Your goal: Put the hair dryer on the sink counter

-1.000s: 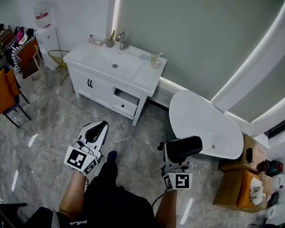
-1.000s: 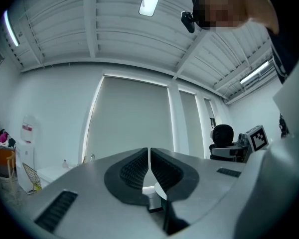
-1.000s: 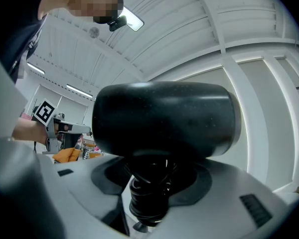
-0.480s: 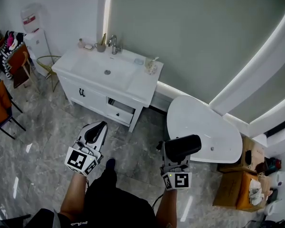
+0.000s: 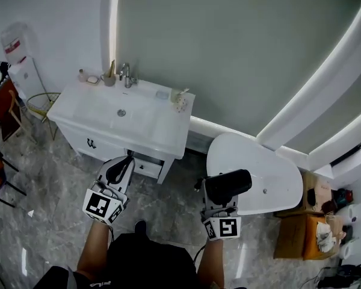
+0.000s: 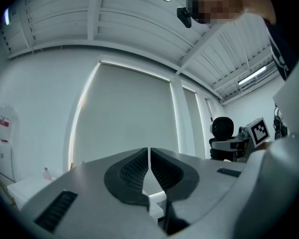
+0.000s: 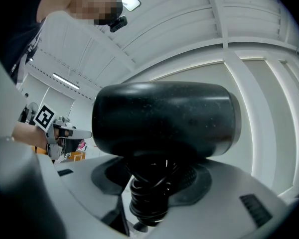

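A black hair dryer stands upright in my right gripper, which is shut on its handle; the cord is wound round that handle. My left gripper is shut and holds nothing. Both are held out level in front of the person. The white sink counter with its basin and faucet stands ahead and to the left, just beyond the left gripper in the head view.
On the counter's back edge stand small bottles, a cup and a holder. A white oval table lies right of the dryer. Cardboard boxes sit at far right, a water dispenser and chairs at far left.
The person has walked toward the sink counter: it has come closer and lower in the head view. Both grippers hold the same pose, the dryer still in the right one.
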### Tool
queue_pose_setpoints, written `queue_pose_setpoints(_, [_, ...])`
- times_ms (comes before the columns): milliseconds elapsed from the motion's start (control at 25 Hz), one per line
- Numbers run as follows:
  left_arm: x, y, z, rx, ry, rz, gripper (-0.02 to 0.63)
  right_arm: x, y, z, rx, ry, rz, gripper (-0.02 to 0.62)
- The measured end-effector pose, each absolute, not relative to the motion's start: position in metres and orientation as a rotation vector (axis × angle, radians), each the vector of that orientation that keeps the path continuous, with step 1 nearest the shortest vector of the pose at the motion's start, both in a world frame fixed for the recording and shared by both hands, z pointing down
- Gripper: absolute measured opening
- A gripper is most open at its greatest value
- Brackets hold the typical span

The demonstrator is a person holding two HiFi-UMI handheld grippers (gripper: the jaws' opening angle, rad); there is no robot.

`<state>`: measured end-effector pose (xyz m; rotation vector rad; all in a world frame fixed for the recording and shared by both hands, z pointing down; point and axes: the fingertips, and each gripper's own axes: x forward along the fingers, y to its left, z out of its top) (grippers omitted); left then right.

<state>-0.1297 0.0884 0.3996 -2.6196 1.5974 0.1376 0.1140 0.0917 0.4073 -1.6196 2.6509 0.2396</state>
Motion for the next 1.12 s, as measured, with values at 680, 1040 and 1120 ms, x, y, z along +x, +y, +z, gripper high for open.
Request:
queue_pose_setpoints(680, [-0.114,0.029,0.408,-2.596,1.623,0.063,0.034,0.131,0.035,0.419,-1.688,2.669,0.227,0.219])
queue_pose_setpoints(1040, [-0.089,0.022,0.419,-2.578,1.629,0.022,0.034,0.144,0.014,0.433,-1.657,2.713,0.189,0.219])
queue_pose_setpoints(1120, [-0.086,0.021,0.417,-2.574,1.633,0.022,0.034,0.148,0.015,0.433,-1.65,2.706,0.184,0.219])
